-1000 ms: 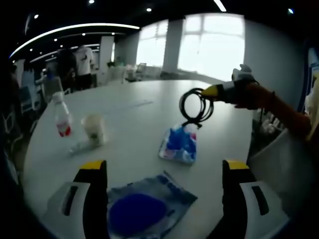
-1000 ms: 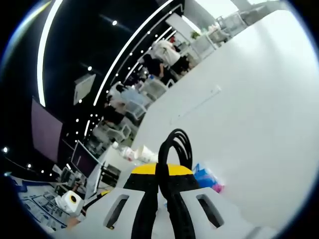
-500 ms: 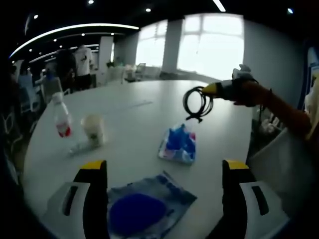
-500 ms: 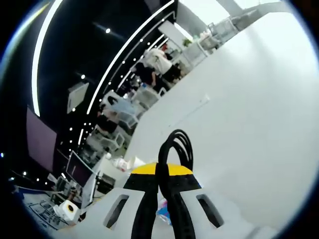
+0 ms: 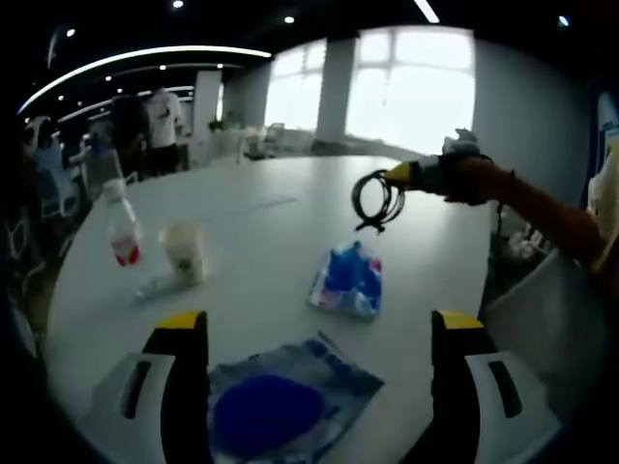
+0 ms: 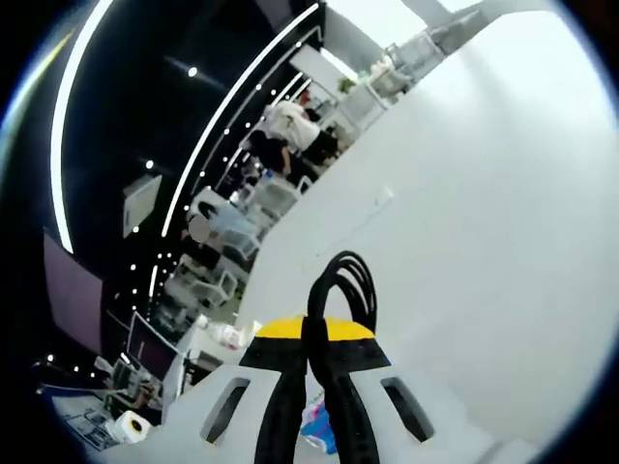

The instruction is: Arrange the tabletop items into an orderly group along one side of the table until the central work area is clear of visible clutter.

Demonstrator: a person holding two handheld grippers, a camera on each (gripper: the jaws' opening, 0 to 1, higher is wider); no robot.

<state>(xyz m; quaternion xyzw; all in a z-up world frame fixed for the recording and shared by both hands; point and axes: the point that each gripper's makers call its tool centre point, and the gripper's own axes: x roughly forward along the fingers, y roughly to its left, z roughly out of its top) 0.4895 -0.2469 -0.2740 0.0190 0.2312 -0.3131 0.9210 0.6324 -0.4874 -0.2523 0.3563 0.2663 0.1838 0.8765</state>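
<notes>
Holding a black cable coil [image 5: 377, 199] in the air over a white round table [image 5: 271, 242], the right gripper [image 6: 315, 340] has its jaws pressed together on the loops.

Largest is the table, pale and broad, with people standing in the room beyond its far edge. In the left gripper view, a clear packet with a blue disc [image 5: 276, 401] lies flat at the near edge, between the spread jaws of the left gripper [image 5: 319, 329], which hold nothing. A smaller blue pouch [image 5: 348, 280] lies farther in, near the middle, below the raised coil. Toward the left side stand a plastic bottle with a red label [image 5: 120, 224] and just beside it a paper cup [image 5: 183, 250]. The coil hangs from the right gripper at the end of an orange sleeve [image 5: 546, 213], off the tabletop.
</notes>
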